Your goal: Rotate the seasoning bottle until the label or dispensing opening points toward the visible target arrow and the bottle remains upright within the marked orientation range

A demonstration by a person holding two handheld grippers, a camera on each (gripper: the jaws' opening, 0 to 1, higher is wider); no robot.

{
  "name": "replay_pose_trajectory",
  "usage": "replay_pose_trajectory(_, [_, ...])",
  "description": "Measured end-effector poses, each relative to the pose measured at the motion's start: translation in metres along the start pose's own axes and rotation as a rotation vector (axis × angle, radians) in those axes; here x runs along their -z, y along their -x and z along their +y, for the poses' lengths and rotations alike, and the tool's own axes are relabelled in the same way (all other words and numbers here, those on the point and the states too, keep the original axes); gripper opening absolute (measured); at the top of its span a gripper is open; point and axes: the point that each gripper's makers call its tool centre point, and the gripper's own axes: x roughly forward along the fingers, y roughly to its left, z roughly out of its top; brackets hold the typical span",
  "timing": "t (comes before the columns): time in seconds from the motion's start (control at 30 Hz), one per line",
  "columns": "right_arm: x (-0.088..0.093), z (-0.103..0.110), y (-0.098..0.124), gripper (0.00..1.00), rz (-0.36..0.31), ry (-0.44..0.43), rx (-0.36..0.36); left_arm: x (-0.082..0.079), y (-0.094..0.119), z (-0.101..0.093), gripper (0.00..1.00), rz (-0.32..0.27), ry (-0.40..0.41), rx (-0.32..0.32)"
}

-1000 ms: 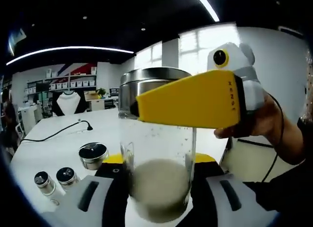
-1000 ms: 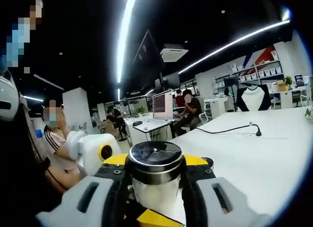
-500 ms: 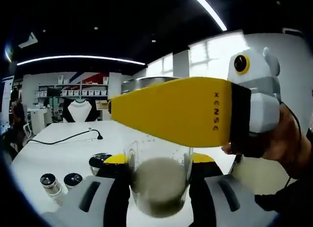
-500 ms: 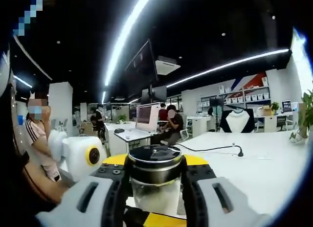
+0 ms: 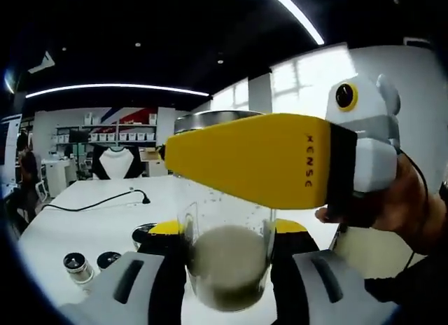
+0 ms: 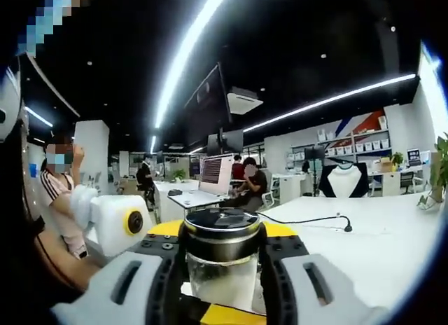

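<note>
Bottle (image 5: 227,265) is off the worktop (image 5: 84,223), held by both grippers at once. Left gripper (image 5: 227,283) has its jaws closed on the lower glass body, where the pale seasoning sits; the fill looks about level in the left gripper view. Right gripper (image 6: 222,269) has its jaws closed just under the steel lid (image 6: 222,225). In the left gripper view it comes in from the right as a yellow jaw crossing the bottle's top, with the person's hand (image 5: 395,209) behind it.

Status, as a judgement:
- Grasp done, 2-point hold top and bottom, so this reads as mid-rotation or set up for a twist.
- Bottle looks roughly upright relative to both cameras, but the views roll with the hands, so true upright can't be confirmed.
- No label readable on the glass. The lid top shows in the right gripper view, but I can't tell where the dispensing opening faces.
- I can't pick out a target arrow or marked range, so alignment can't be checked.
- Left to do: finish the turn about the vertical axis, set the bottle down upright, release both grippers.

Also on the worktop, left of the bottle in the left gripper view: 2 small jars (image 5: 77,265) and a dark lid (image 5: 143,234) partly hidden behind the left gripper's jaw. A black cable (image 5: 98,202) lies further back.

Risk: with both grippers clamped, a twist needs 1 of them to slip or loosen, or the glass just gets torqued.
</note>
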Motion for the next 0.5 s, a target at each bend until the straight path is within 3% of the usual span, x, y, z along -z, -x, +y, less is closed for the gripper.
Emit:
replay_pose_trajectory(0.23, [-0.002,0.001,0.005,0.37,-0.01,-0.052,-0.141,-0.002,0.001,-0.002,0.47,0.009,0.002,0.037])
replay_pose_trajectory(0.5, [-0.003,0.013,0.016,0.37,-0.016,-0.001,-0.327,0.001,-0.001,-0.017,0.48,0.027,0.037,0.119])
